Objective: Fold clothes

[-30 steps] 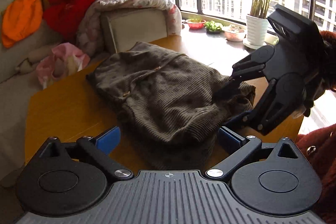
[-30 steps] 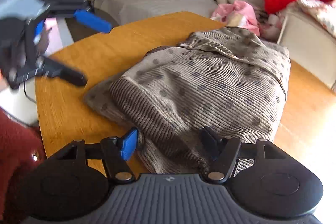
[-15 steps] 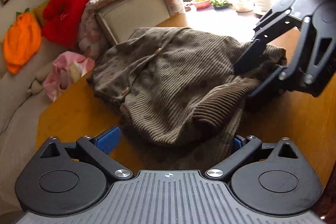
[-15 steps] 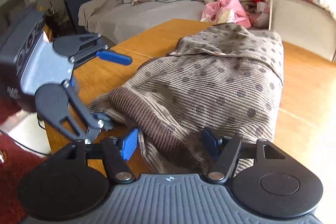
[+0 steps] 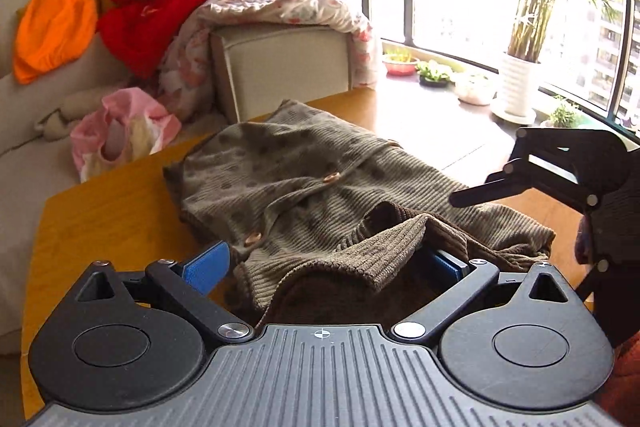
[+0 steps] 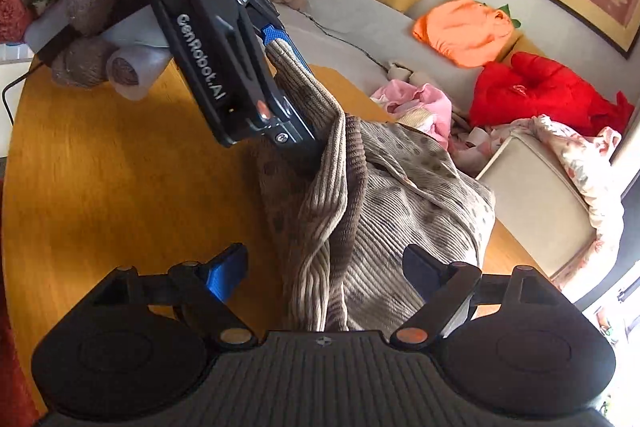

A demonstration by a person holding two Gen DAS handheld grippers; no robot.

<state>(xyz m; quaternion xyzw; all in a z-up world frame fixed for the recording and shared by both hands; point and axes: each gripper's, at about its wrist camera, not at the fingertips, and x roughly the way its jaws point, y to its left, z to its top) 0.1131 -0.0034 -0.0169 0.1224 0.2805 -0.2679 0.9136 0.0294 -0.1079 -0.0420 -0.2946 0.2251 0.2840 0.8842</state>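
Brown ribbed cardigan [image 5: 304, 195] with darker dots and small buttons — lies folded on the wooden table [image 5: 100, 211], bulk toward the chair-side edge. Near hem bunched and lifted off the table — ribbed edge curled over, darker inside showing.

Left claw [image 5: 324, 263] straddles the brown cardigan's [image 5: 320, 187] ribbed hem, seemingly unclamped, on the table [image 5: 100, 215].
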